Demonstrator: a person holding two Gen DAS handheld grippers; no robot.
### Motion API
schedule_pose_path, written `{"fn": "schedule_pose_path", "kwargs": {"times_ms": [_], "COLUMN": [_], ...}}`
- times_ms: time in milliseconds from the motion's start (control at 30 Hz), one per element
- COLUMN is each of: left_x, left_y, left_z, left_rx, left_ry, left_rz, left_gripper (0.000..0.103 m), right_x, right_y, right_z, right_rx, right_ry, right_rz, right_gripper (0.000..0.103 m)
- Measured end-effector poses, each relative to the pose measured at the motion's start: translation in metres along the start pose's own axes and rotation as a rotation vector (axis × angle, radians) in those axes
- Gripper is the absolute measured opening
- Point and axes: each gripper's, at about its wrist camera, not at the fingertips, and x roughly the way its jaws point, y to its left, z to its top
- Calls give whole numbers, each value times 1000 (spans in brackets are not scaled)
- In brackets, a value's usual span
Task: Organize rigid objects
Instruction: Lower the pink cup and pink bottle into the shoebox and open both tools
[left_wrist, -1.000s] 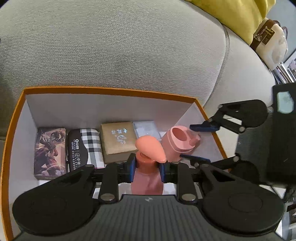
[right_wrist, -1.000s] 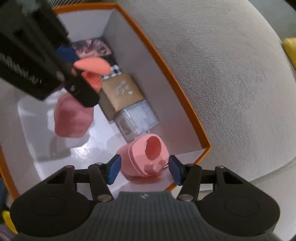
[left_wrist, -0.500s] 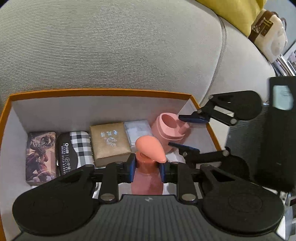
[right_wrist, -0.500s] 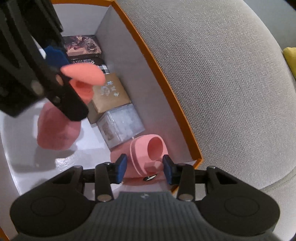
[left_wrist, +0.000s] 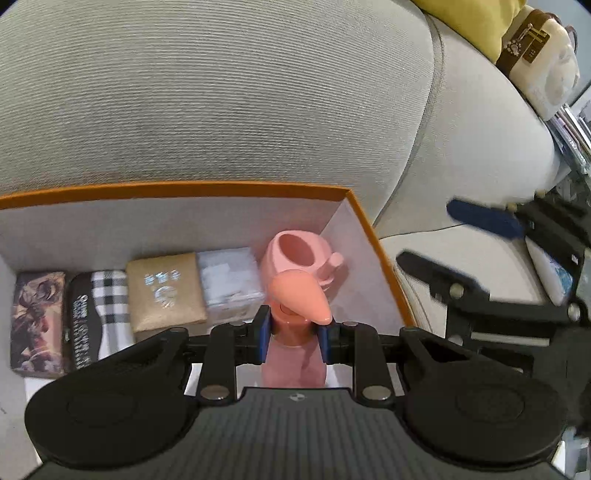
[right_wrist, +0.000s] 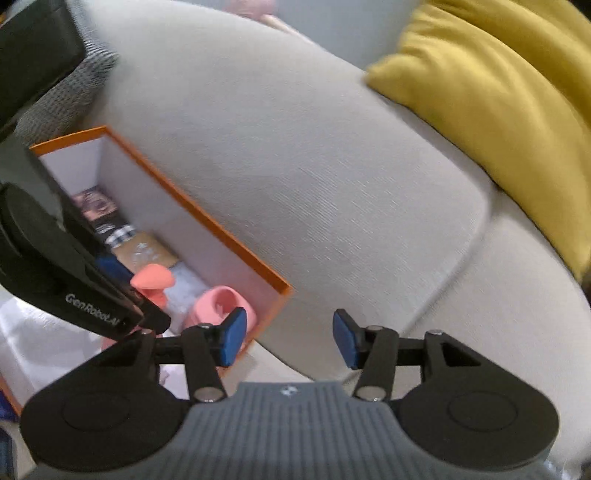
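Observation:
My left gripper (left_wrist: 293, 338) is shut on the neck of a pink pump bottle (left_wrist: 295, 295) and holds it inside the orange-rimmed box (left_wrist: 177, 189). A pink cup (left_wrist: 295, 254) lies in the box's far right corner, also seen in the right wrist view (right_wrist: 218, 306). My right gripper (right_wrist: 290, 341) is open and empty, outside the box over the sofa; it shows blurred at the right of the left wrist view (left_wrist: 461, 243). Along the box's back wall lie a picture box (left_wrist: 37, 321), a plaid case (left_wrist: 99, 314), a tan box (left_wrist: 164, 291) and a clear box (left_wrist: 229, 284).
The box sits on a grey sofa (right_wrist: 314, 166). A yellow cushion (right_wrist: 498, 92) lies at the back right. A cream plush item (left_wrist: 539, 55) and stacked things stand beyond the sofa arm at the right.
My right gripper let go of the pink cup, opened wide and drew back out of the box to the right. The cup stays in the corner. My left gripper still holds the pump bottle.

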Motion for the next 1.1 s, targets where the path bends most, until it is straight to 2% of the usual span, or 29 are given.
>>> {"fn": "schedule_pose_path", "kwargs": {"times_ms": [167, 267, 333, 400, 433, 600, 700, 767, 900, 1100], "left_x": [14, 15, 10, 9, 7, 5, 11, 16, 17, 9], "left_y": [-9, -12, -14, -14, -14, -7, -12, -14, -13, -5], "left_z": [1, -2, -8, -8, -10, -12, -21, -24, -23, -14], "left_rx": [11, 28, 47, 43, 40, 70, 135, 160, 184, 213], "left_ry": [4, -23, -47, -34, -18, 63, 92, 116, 84, 79], "left_rz": [27, 30, 22, 15, 13, -22, -25, 5, 32, 5], "left_gripper": [28, 28, 32, 42, 42, 42, 31, 28, 28, 28], "right_x": [2, 1, 6, 6, 7, 2, 0, -2, -6, -12], "right_y": [-6, -5, -2, -5, -5, -6, -5, -5, -4, -6], "right_z": [-13, -19, -23, -26, -28, -33, -35, -35, -35, -33], "right_rx": [90, 113, 112, 126, 133, 170, 178, 190, 193, 211], "right_ry": [29, 24, 26, 32, 36, 47, 48, 50, 45, 33], "right_rz": [12, 32, 35, 42, 46, 64, 67, 71, 74, 95], "right_gripper": [52, 51, 51, 51, 51, 51, 51, 51, 51, 51]}}
